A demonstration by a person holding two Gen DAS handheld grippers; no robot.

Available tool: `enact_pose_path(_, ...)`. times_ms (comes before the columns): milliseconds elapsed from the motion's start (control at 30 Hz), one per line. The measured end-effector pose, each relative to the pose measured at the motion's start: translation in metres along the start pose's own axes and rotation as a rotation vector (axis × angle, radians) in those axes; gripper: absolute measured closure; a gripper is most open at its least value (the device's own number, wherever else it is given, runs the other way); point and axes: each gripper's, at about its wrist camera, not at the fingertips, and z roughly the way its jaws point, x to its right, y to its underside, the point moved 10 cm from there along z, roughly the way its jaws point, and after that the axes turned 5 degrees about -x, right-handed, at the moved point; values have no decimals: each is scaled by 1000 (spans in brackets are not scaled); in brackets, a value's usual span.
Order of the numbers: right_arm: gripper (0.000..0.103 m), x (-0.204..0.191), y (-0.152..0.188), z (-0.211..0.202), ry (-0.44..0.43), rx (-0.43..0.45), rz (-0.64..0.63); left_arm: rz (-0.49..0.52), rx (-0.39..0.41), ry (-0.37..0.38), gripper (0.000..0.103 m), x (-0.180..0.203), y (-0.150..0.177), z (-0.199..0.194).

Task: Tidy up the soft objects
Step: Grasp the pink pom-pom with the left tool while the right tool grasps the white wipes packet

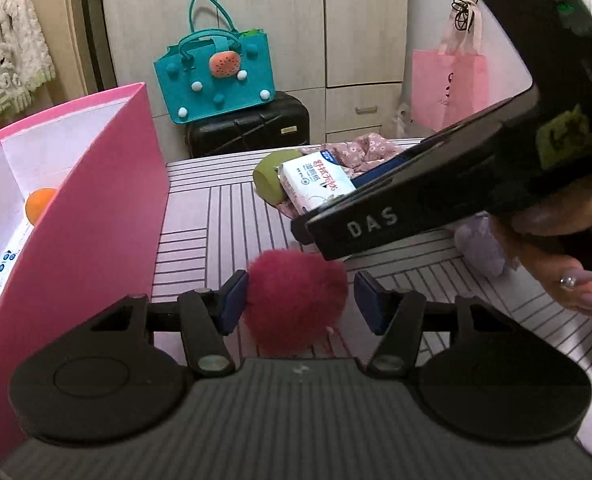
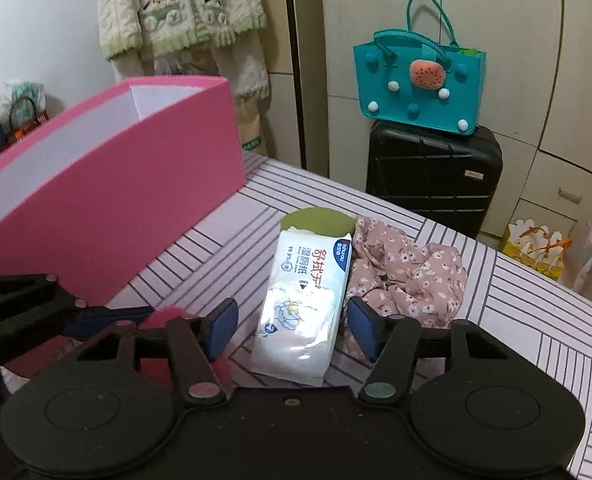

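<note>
Left gripper spread around pompom — right gripper spread, straddling wipes pack.

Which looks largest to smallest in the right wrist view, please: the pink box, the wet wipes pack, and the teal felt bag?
1. pink box
2. teal felt bag, though it stands farther back
3. wet wipes pack, close to the bag in apparent size

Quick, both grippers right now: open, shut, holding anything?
Left gripper: open, pompom between the pads, right pad clear of it.
Right gripper: open, astride the wipes pack, not gripping.
</note>
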Motion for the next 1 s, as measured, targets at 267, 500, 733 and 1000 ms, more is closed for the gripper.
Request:
enact_pose_path(267, 57, 7, 8, -4, 18, 7, 75, 14, 4, -2, 57, -4, 0, 6)
enact_pose_path(500, 57, 12, 20, -11, -22, 8, 199, 52, 7, 24, 60, -2, 2, 7)
enact_pose_path(733, 57, 10, 29, -24, -32, 17, 211, 59, 2, 37, 63, -3, 4, 2)
enact_pose_path(1000, 57, 12, 33, -40, -69, 49, 242, 33, -9, 53, 63, -6, 5, -2)
